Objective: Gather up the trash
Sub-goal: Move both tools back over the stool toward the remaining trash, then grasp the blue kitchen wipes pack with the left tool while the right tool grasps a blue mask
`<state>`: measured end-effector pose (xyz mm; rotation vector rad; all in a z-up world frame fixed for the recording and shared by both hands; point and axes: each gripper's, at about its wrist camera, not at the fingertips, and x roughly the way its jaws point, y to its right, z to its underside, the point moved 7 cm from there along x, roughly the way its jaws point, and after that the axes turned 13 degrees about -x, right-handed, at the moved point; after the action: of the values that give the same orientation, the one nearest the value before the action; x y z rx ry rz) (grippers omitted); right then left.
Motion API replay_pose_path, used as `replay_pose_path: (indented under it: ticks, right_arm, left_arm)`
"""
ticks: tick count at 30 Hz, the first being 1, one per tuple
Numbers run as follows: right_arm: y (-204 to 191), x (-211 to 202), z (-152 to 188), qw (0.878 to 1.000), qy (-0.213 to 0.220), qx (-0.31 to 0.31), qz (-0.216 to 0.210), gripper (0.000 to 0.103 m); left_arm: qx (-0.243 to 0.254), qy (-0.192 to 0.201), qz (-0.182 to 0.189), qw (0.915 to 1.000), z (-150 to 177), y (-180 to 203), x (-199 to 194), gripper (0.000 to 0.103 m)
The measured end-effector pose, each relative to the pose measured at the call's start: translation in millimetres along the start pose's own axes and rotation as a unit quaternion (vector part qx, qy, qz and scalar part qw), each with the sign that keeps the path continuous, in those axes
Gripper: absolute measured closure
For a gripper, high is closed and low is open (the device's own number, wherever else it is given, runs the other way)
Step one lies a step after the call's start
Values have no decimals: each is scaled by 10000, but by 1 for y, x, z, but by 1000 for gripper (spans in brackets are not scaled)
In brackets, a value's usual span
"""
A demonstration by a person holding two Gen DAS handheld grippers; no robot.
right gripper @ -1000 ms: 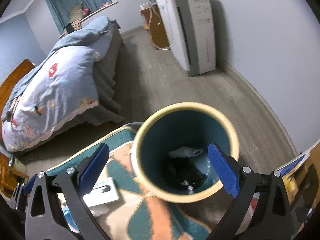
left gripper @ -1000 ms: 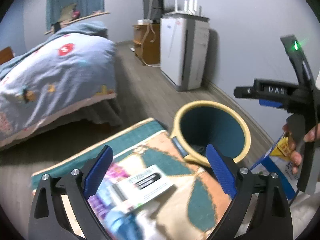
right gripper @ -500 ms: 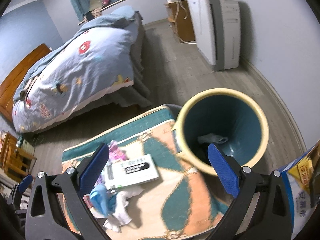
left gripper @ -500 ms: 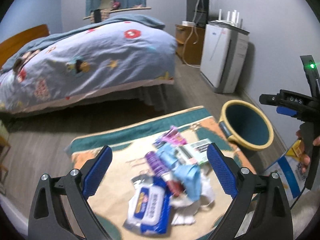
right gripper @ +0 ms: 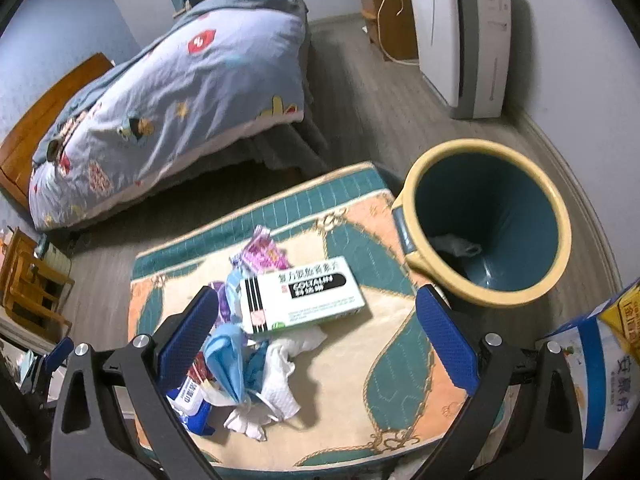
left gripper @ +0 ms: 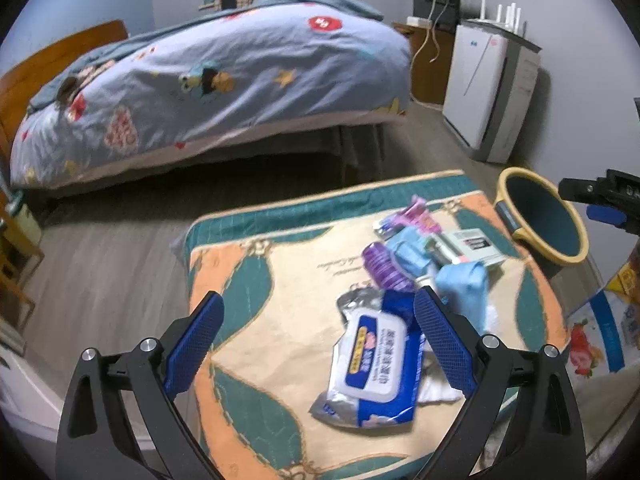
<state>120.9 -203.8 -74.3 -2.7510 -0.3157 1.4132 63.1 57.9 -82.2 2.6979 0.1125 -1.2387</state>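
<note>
A: While both tongs hang wide and empty over the counter (right gripper: 344, 384), we should pick what to grab first. The left tongs (left gripper: 320, 344) have the wipes pack (left gripper: 372, 372) right between their tips, a little toward the right finger.

B: That pack looks soft and crinkly, probably light and a bit slick. We would pinch it across its narrow width, near the stiff white flap, so it does not fold and slide out.

A: And the right tongs (right gripper: 316, 332)? The box (right gripper: 304, 294) lies just ahead of them, between the fingers, with the tissue (right gripper: 276, 384) nearer, toward the left finger.

B: The box is thin card, stiff but easy to crush, so we close gently on its long edges. The tissue is limp and weighs almost nothing; we take it at the thickest bunch. The blue glove (right gripper: 228, 360) beside it is floppy too and may trail.

A: The bin (right gripper: 488, 224) stands ahead and right of the right tongs, touching the counter's corner as far as we can tell.

B: It is a short carry, then. Some trash already lies at its bottom.
</note>
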Motion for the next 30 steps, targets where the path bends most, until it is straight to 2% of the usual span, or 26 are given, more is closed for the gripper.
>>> replay_pose_path:
  ticks: [6, 13, 22, 26, 28, 30]
  right_arm:
    - [-9, 16, 8, 9997, -203, -91, 46, 6]
    - [-31, 31, 14, 9986, -404, -316, -115, 6]
    - [-54, 47, 25, 9956, -670, -619, -199, 6]
    - [-54, 49, 25, 9955, -698, -581, -252, 6]
    - [-54, 50, 26, 9955, -716, -565, -259, 6]
    - [-53, 50, 26, 9955, -726, -556, -265, 6]
  left_arm:
    - [-32, -462, 36, 9989, 23, -2, 28, 8]
    - [437, -1036, 31, 9937, 61, 16, 60, 8]
    - [846, -1459, 322, 9852, 92, 42, 75, 8]
    - [1120, -1624, 206, 9801, 103, 47, 84, 8]
    - [1096, -1668, 151, 9798, 103, 44, 88, 8]
    - [893, -1803, 276, 9792, 103, 40, 91, 8]
